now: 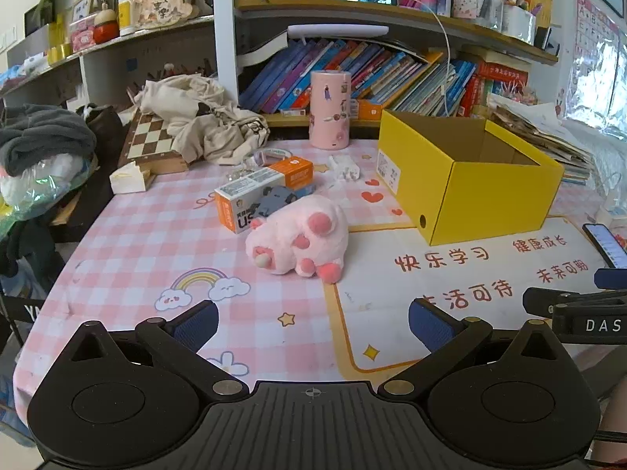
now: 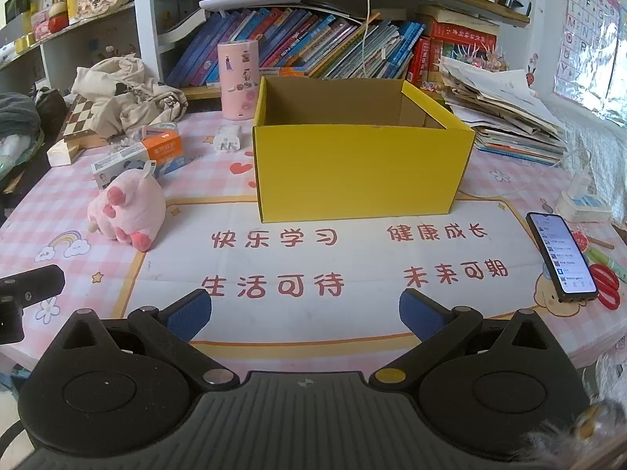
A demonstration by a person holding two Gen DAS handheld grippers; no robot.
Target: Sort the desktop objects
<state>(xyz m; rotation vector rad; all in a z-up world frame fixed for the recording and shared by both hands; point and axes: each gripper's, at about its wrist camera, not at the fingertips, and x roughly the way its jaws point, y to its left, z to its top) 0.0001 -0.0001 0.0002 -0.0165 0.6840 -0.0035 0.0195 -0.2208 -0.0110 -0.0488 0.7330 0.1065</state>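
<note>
Desk [image 2: 352, 258] – phone [image 2: 562, 256] (R view fuller).

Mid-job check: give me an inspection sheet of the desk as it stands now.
Surface: pink checked desk mat, printed white panel at the front.
Job's things: yellow box open, interior looks empty; pink plush toy on its side left of the box; orange-white carton behind the toy; white plug near the box.
Clutter: pink cylinder, chessboard under beige cloth, phone, red scissors.
Grippers: left gripper and right gripper both open, holding nothing.
Cables: white cable hanging from the shelf.
Surroundings: bookshelves, paper stack.
</note>
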